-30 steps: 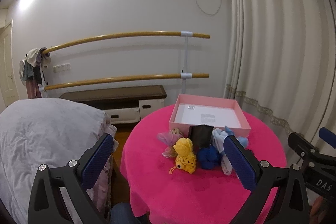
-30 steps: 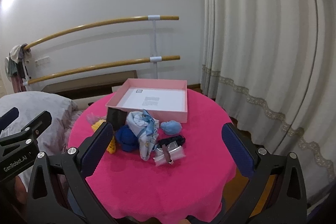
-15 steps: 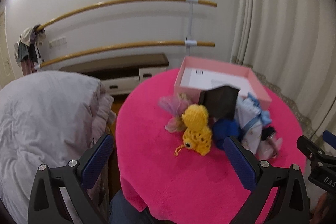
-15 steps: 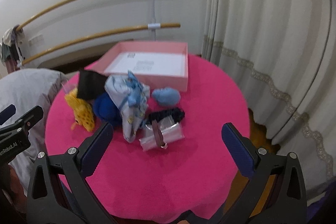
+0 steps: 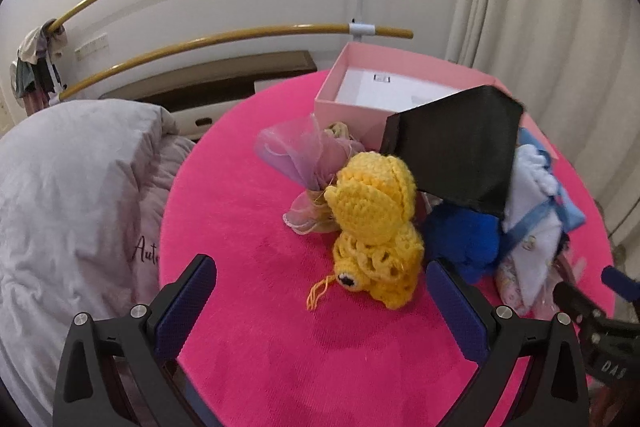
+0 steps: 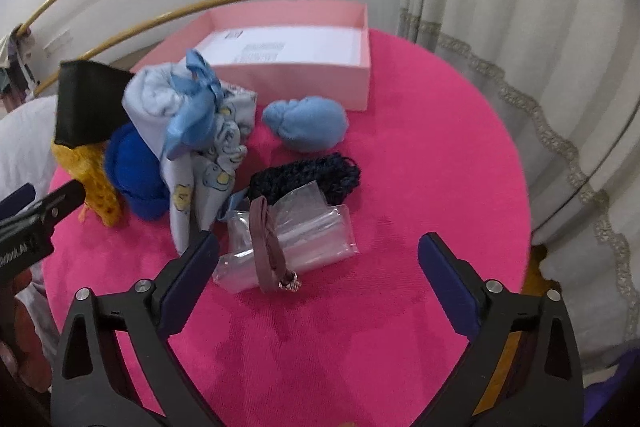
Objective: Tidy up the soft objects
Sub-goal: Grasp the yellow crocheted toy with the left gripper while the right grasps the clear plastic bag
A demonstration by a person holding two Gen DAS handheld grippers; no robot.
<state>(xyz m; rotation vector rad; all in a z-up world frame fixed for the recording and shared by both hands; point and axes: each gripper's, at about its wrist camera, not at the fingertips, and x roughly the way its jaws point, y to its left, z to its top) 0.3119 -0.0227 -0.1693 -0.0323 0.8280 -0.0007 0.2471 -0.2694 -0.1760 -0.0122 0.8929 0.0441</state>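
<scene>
Soft objects lie heaped on the round pink tablecloth (image 5: 256, 347), just in front of the open pink box (image 6: 304, 75). Left gripper (image 5: 320, 291): jaws spread wide, empty, with the yellow crochet toy (image 5: 376, 227) just beyond and between them, the black pouch (image 5: 456, 151) and dark blue yarn ball (image 5: 464, 239) beside it. Right gripper (image 6: 320, 267): jaws likewise apart, holding nothing, with the clear plastic bag (image 6: 296, 243) and its brown band (image 6: 266, 239) lying between the fingertips; the light blue sock ball (image 6: 308, 125) sits farther ahead.
</scene>
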